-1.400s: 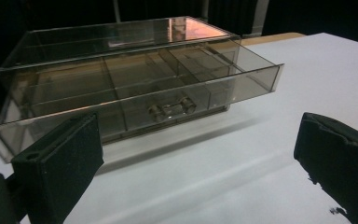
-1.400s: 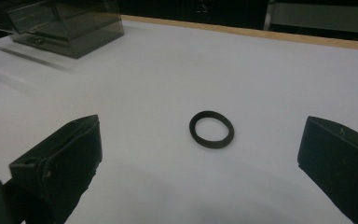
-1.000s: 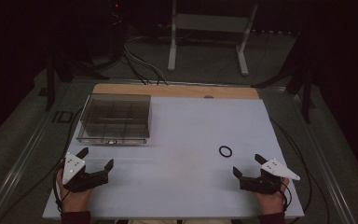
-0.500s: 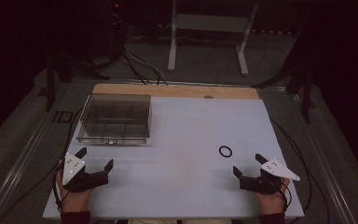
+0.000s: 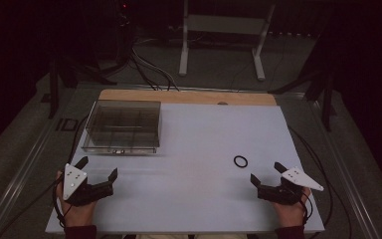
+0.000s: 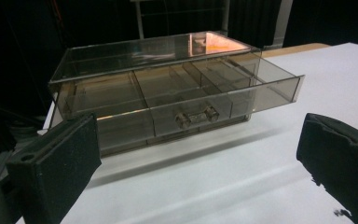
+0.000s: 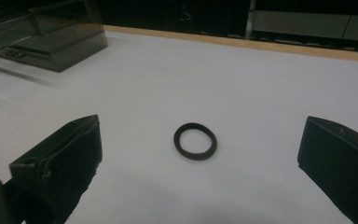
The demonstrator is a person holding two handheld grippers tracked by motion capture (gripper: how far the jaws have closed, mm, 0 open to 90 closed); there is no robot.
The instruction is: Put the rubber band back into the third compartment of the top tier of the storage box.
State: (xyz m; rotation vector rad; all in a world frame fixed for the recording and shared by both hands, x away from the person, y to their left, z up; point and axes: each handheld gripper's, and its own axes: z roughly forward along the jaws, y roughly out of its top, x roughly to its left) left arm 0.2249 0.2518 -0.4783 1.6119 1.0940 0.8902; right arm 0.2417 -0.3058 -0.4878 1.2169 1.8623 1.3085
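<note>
A small black ring [image 5: 240,161] lies flat on the white table [image 5: 199,134], right of centre. My right gripper [image 5: 265,172] rests just before it, open, with nothing between its jaws; in the right gripper view the ring [image 7: 195,141] lies between and a little beyond the fingertips, untouched. A smoky clear plastic drawer box [image 5: 123,126] stands at the table's back left. In the left gripper view its drawer [image 6: 223,100] is pulled partly out, with a clear handle [image 6: 196,115] on the front. My left gripper [image 5: 98,168] sits open near the front left, short of the box.
A wooden strip [image 5: 189,96] runs along the table's far edge. Beyond it stand a white metal frame [image 5: 221,30] and cables on the dark floor. Each hand rests near the table's front edge.
</note>
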